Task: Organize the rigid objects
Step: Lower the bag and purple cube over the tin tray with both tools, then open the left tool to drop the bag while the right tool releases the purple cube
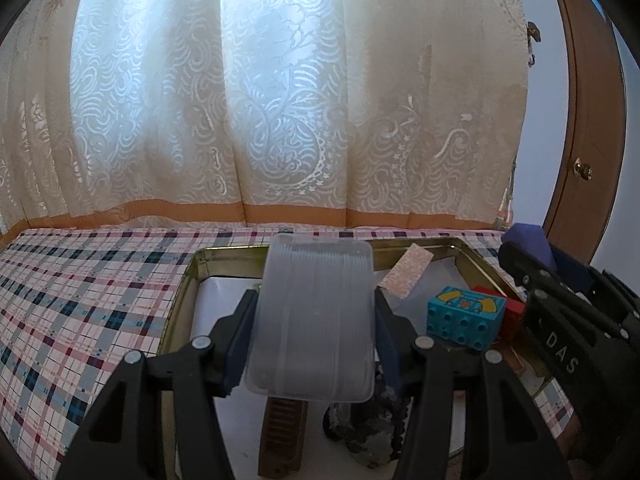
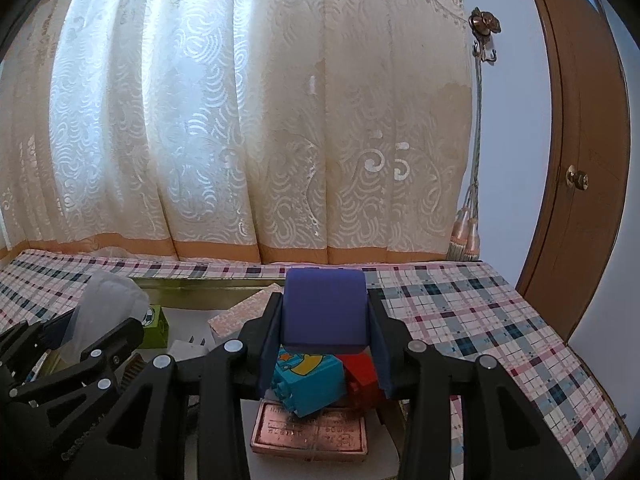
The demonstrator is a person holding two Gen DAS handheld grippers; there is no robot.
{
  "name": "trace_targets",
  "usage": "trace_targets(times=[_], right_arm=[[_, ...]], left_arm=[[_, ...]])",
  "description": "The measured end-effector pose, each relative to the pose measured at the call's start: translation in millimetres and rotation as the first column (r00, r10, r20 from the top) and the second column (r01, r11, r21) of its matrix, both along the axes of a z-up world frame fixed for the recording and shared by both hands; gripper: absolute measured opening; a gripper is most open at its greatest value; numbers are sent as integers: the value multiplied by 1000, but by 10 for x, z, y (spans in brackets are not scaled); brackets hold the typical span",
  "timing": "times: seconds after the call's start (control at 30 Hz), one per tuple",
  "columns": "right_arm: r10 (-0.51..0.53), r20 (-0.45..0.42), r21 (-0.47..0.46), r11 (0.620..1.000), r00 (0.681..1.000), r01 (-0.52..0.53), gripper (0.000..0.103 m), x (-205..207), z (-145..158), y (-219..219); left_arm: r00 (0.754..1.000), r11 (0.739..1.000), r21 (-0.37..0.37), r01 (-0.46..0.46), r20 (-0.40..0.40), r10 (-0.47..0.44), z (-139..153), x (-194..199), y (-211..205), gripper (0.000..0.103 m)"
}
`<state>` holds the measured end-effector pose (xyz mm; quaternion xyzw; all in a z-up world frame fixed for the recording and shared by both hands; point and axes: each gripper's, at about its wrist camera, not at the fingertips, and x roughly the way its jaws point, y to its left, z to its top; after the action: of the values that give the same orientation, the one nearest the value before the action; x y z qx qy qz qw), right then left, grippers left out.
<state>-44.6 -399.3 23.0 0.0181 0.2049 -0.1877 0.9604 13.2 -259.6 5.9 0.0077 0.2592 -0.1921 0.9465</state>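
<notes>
My left gripper (image 1: pixel 314 316) is shut on a translucent plastic lid (image 1: pixel 314 320) and holds it above a gold metal tin (image 1: pixel 180 284). My right gripper (image 2: pixel 324 312) is shut on a dark blue block (image 2: pixel 324 308), held over the tin's right side; it also shows in the left wrist view (image 1: pixel 532 248). Inside the tin lie a cyan toy brick (image 1: pixel 464 316) (image 2: pixel 308 380), a red brick (image 2: pixel 360 376), a copper-coloured plate (image 2: pixel 308 436), a pink patterned card (image 1: pixel 406 274), a brown comb-like piece (image 1: pixel 280 436) and a green brick (image 2: pixel 154 326).
The tin rests on a plaid cloth (image 1: pixel 80 300) that stretches left and right (image 2: pixel 500 340). A cream curtain (image 1: pixel 280 100) hangs close behind. A brown door (image 2: pixel 580 180) stands at the right. A dark crumpled object (image 1: pixel 368 428) lies in the tin's front.
</notes>
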Motion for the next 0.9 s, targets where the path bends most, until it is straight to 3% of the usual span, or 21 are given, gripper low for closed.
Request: trace_targets(times=[0.37,0.53,0.67,0.8,0.9], right_arm=[[12,-11,57,998,1000,-12,43,156,20,-72],[27,23,102,994,999,-30,43,131,170,-141],[54,-14,97,994,998,-52,43,238,154,-92],[80,-49,117,990,996,-74,43,376,197,-87],[110,-82,178,979,991,-95,43,512,243,-131]], left_arm=[[999,1000,-13,-3,-34,3,77,126,-79,54],[1000,1000,10,-11,-5,11,235,187,-72,54],[1000,998,51,-20,-8,21,279,281,-77,54],[997,998,53,-41,-65,44,233,428,31,54],[994,997,63,-48,-97,55,167,517,84,54]])
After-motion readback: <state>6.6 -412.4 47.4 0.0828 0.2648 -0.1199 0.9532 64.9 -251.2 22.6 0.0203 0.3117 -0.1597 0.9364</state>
